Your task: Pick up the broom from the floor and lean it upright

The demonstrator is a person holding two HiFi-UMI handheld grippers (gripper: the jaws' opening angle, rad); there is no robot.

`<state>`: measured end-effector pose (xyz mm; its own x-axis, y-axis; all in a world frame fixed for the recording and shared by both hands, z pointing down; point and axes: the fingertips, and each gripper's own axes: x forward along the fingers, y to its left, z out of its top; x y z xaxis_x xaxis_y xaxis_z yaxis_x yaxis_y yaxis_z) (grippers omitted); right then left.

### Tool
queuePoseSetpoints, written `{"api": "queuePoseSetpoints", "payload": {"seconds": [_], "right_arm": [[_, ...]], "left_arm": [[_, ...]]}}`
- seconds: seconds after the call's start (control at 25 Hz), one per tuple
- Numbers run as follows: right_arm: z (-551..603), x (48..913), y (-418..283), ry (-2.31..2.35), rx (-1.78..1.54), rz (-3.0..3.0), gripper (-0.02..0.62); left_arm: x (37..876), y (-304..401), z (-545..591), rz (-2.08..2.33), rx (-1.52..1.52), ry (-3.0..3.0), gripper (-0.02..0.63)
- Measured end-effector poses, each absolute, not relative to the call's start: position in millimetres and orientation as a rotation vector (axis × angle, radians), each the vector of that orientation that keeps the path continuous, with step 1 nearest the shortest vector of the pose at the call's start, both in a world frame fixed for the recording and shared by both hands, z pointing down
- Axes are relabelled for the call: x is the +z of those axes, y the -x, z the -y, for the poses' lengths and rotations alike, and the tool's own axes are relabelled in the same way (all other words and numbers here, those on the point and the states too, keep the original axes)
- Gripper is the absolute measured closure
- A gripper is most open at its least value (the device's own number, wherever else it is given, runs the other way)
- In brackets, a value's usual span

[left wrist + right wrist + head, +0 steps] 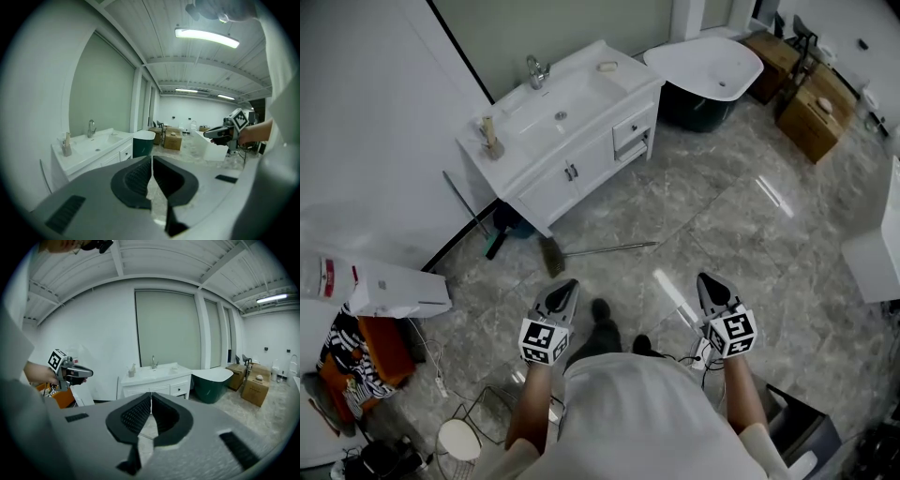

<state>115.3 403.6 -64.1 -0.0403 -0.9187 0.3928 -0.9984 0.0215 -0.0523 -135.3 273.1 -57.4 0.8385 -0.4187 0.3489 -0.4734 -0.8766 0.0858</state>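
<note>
The broom [598, 249] lies flat on the grey tiled floor in front of the white vanity, its brush head [550, 256] to the left and its thin handle running right. In the head view my left gripper [570, 283] hovers just short of the brush head, a little to its right. The right gripper [707, 277] is held further right, past the handle's end. Both sets of jaws meet at the tips with nothing between them, as the left gripper view [152, 158] and the right gripper view [151, 394] show. The person's shoes stand between the two grippers.
A white vanity [581, 155] with sink and tap stands against the wall. A dark-sided bathtub [705, 67] and cardboard boxes [811, 117] are beyond it. A stick [464, 202] and a dark dustpan [508, 223] sit by the vanity's left end. Clutter and cables lie at lower left [375, 352].
</note>
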Motion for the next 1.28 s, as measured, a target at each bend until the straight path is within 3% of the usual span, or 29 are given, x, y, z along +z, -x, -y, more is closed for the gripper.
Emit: {"api": "queuePoseSetpoints", "payload": {"seconds": [0.72,1.28], "right_arm": [[-275.0,-31.2,-116.9,-2.105,0.613,1.836,0.588],[-239.6,26.6,-158.0,-2.063,0.742,1.777,0.588]], "left_arm": [[-13.4,129.0,-110.9,0.422,0.553,-2.897,0.592],[52.4,53.1,-92.1,0.247,0.678,-2.809,0.592]]}}
